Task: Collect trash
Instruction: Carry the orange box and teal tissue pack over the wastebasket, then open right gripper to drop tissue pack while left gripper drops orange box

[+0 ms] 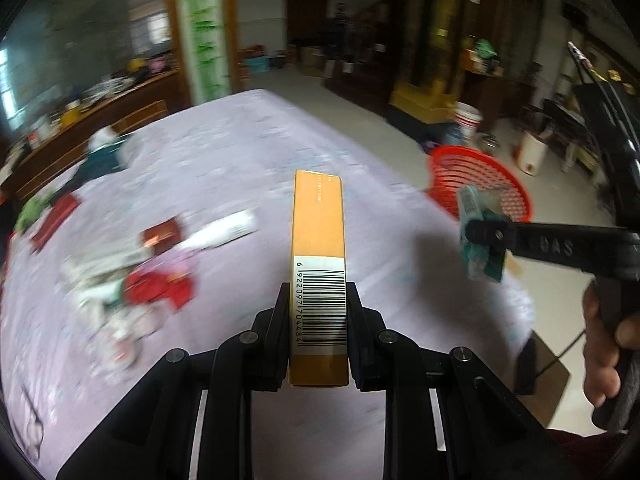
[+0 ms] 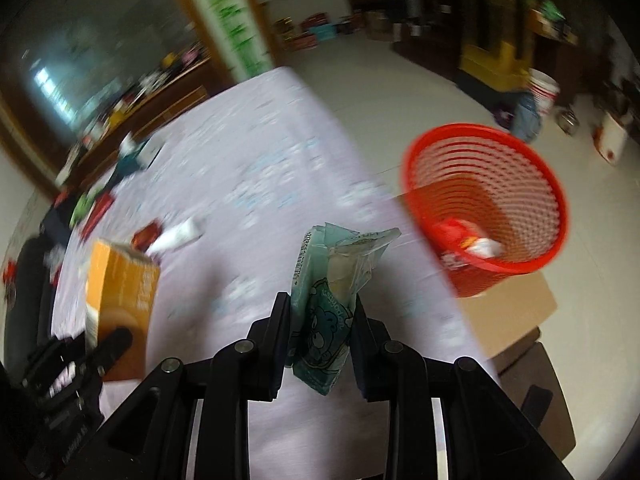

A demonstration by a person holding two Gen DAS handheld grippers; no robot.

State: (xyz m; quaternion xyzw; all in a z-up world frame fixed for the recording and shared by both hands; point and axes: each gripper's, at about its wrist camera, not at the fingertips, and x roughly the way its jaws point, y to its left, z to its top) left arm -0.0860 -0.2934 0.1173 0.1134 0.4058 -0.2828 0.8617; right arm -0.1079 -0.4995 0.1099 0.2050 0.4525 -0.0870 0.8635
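Orange cardboard, a stiff light carton, is clamped at its barcode end by the left hand-held gripper, frame centre. A soft, crinkly teal wrapper is pinched mid-body by the right hand-held gripper; the red basket waits upper right.

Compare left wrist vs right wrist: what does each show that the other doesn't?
Left wrist only: the barcode on the orange box, and the person's hand on the right tool's grip.
Right wrist only: trash already lying inside the red basket, and the cardboard box under it.
Both: the orange box clamped in the left tool, the teal wrapper clamped in the right tool, the basket, and the purple tablecloth.
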